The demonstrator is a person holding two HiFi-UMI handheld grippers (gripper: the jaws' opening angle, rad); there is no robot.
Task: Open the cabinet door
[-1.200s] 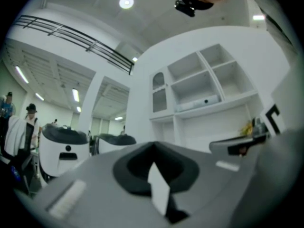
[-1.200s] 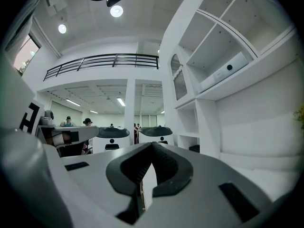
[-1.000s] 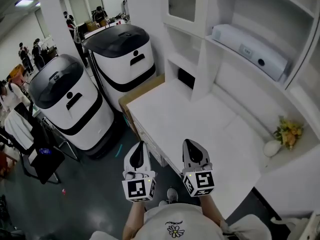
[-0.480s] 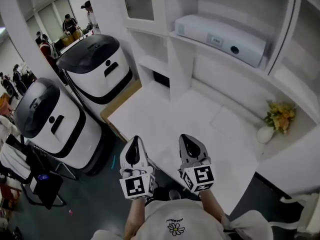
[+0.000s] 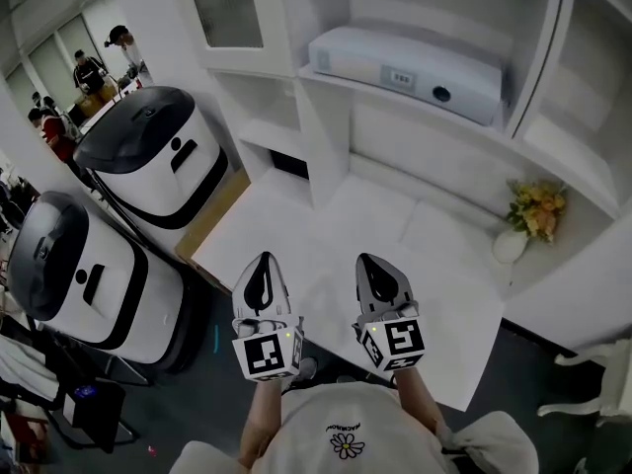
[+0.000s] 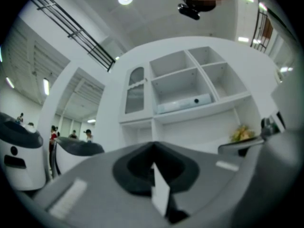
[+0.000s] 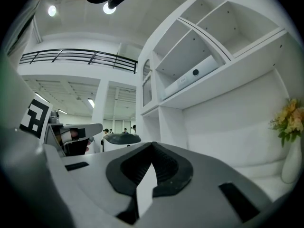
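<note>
Over the white counter (image 5: 434, 294), my left tongs (image 5: 264, 263) and right tongs (image 5: 373, 263) are pinched together, empty; the white glass-front cabinet door (image 5: 225, 6) is far ahead.

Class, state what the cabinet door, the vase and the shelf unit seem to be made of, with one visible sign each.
Cabinet door: white painted frame around a grey pane, probably frosted glass, as it looks dull and translucent. Vase: smooth, rounded, white, likely glazed ceramic. Shelf unit: flat, uniform matte white, perhaps painted board.
</note>
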